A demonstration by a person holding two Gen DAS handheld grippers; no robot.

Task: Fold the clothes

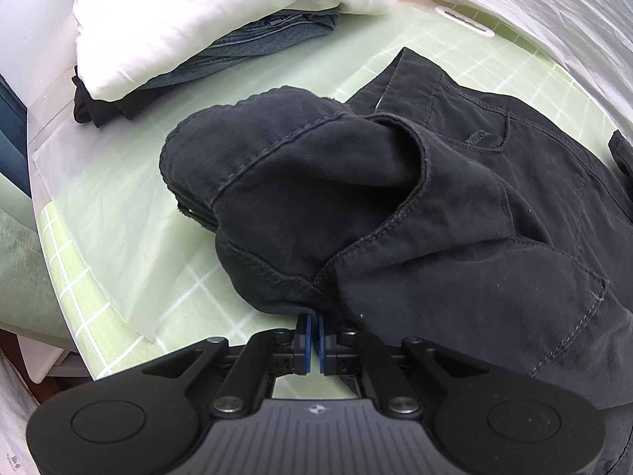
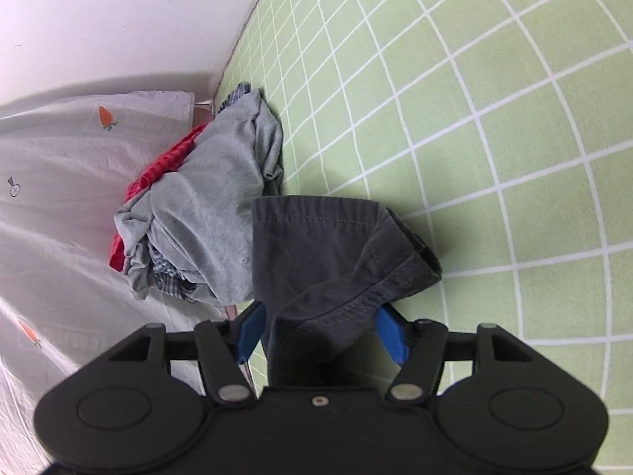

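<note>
A dark, nearly black pair of shorts (image 1: 455, 206) lies bunched on the green checked cloth (image 1: 118, 316), one part folded up into a hump. My left gripper (image 1: 315, 326) points steeply down at its near edge, blue pads (image 1: 304, 332) shut on a seam of the fabric. In the right wrist view another stitched edge of the dark garment (image 2: 316, 245) drapes between the fingers of my right gripper (image 2: 320, 332). Those jaws stand wide apart. The left blue pad (image 2: 249, 332) is clear of the cloth, and the fabric hangs over the right pad (image 2: 391, 336).
A folded stack (image 1: 190, 39) of white, denim-blue and black clothes sits at the far left. A loose heap of grey, red and blue-checked clothes (image 2: 205, 198) lies beside the dark garment. A white sheet with carrot prints (image 2: 59, 198) borders the green cloth (image 2: 494, 118).
</note>
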